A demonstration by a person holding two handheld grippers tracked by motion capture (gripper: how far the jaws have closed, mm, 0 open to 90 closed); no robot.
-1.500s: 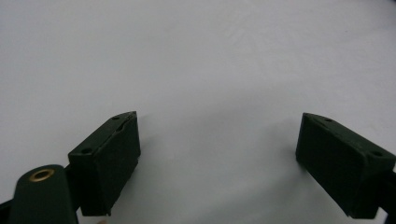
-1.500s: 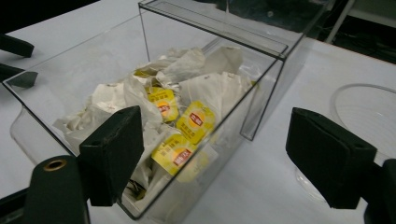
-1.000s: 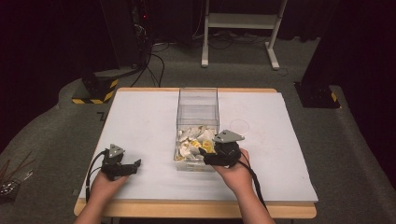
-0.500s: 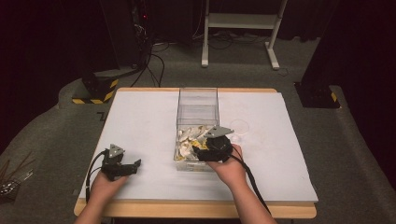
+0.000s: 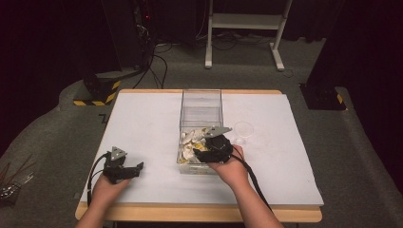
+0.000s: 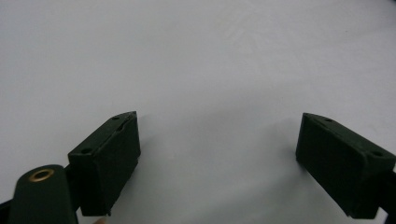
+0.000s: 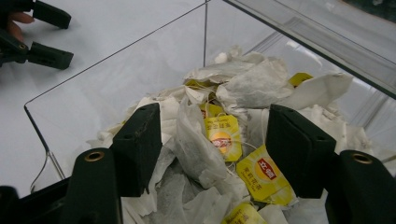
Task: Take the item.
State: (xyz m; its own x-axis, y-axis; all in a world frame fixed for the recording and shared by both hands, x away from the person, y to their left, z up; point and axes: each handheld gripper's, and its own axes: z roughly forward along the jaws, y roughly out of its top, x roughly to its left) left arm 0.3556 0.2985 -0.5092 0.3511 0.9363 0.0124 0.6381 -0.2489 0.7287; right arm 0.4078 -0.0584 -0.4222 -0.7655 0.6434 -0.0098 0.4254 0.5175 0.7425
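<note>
The right gripper (image 7: pixel 212 140) is dipping into a clear box (image 5: pixel 201 107) at the middle of the table (image 5: pixel 142 118), its 2 jaws partly spread and just now closing around a heap of tea bags (image 7: pixel 243 93). A white bag (image 7: pixel 196 144) and a yellow tag (image 7: pixel 223 135) are lying between the jaws, but the pads are not yet pressing on either, so nothing is being held. The left gripper (image 5: pixel 127 172) is resting low over bare table near the front edge, well apart from the box, its jaws spread wide on nothing. From the high view, a small clear cup (image 5: pixel 243 128) is standing just right of the box. The likely trouble: the bags are lying tangled, with strings and tags crossing, so the closing jaws may be catching 2 or more at once, or only a tag, letting the bag swing or drop. Thin paper may also be tearing under a hard pinch, and a lift could be nudging the light box, since no hand is steadying it.
</note>
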